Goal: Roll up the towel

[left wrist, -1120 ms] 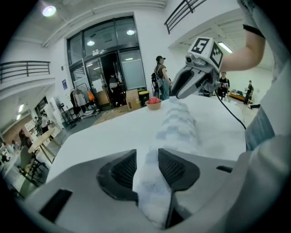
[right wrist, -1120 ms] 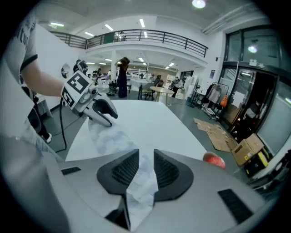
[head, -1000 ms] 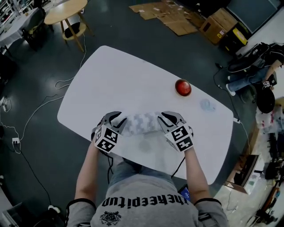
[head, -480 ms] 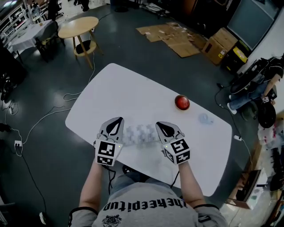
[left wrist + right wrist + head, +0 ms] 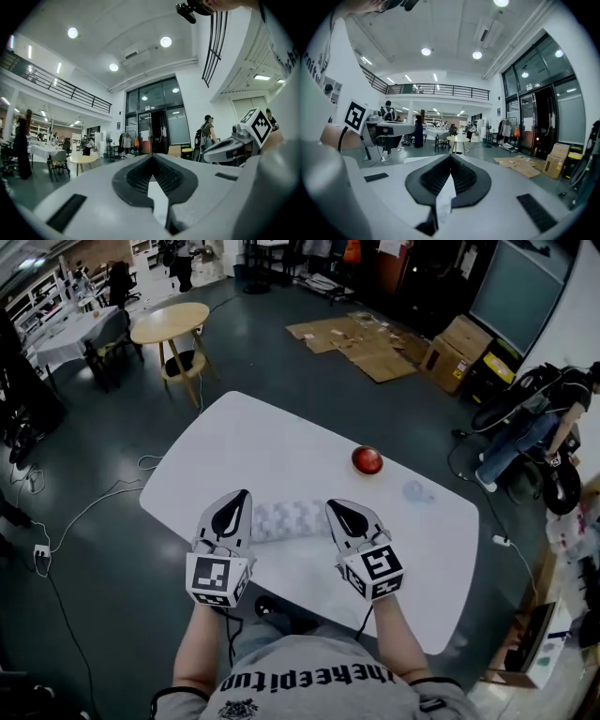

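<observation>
**Coming off the roll without undoing it**

Head view: the towel (image 5: 291, 519) lies as a tight roll across the near part of the desk (image 5: 253, 442). It sits between my two tongs and neither touches it. The left tongs (image 5: 240, 493) and the right tongs (image 5: 331, 506) are both held above the desk, one near each end of the roll, and both are pinched closed. A red ball (image 5: 367, 460) sits farther off, well apart from the roll.

Left gripper view: the tongs (image 5: 151, 157) look level across the room, tips met, with no towel between them.

Right gripper view: it's the same here, the tongs (image 5: 450, 157) are closed on nothing.

As I see it the rolling is done, and the job now is to leave cleanly. I would keep both tongs closed and high so no pad catches the cloth. I can't see where the loose edge lies. If it springs up, I'd go down on both ends together and press evenly, not at one end only.
</observation>
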The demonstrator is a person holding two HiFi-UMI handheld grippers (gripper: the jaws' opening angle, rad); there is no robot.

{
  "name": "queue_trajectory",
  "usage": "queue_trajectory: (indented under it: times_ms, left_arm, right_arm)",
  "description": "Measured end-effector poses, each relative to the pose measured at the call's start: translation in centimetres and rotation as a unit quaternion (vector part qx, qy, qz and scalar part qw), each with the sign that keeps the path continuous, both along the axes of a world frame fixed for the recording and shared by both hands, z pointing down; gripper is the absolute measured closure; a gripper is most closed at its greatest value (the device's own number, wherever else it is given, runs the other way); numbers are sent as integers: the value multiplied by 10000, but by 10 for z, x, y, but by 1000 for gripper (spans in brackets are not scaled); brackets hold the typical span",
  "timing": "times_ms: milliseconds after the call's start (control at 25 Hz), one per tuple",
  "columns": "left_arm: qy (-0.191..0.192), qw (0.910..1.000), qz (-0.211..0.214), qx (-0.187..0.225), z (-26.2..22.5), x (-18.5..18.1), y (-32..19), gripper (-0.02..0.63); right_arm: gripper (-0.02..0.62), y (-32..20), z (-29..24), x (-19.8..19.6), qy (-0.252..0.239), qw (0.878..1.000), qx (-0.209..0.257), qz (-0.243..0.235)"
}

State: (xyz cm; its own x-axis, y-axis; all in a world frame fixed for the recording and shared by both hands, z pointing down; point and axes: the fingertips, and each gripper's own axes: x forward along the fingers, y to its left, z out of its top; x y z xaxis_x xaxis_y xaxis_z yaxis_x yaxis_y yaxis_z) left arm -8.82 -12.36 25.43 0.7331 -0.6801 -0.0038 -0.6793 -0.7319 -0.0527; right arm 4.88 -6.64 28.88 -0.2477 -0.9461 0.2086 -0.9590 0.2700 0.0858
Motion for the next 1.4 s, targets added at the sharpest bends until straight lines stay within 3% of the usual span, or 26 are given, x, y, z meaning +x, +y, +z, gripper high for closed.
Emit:
queue_trajectory:
  times_ms: [440, 680, 960, 1160, 1400]
  left_arm:
    - [500, 9976, -358, 324, -49, -15, 80, 601]
    - [440, 9967, -563, 374, -58, -25, 114, 601]
    - [517, 9923, -861, 722, -70, -39, 139, 601]
    - [497, 9891, -906, 1046, -80, -31, 165, 601]
    - [568, 9866, -1005, 1156, -88, -28, 184, 600]
  right_arm:
    - [592, 83, -70, 17, 156, 9949, 914, 395]
    - [592, 118, -94, 20, 251, 9907, 1226, 539]
    - [592, 140, -105, 20, 349, 9865, 1468, 641]
    - [592, 162, -112, 31, 333, 9832, 1645, 717]
    - [592, 181, -116, 35, 352, 9812, 1761, 711]
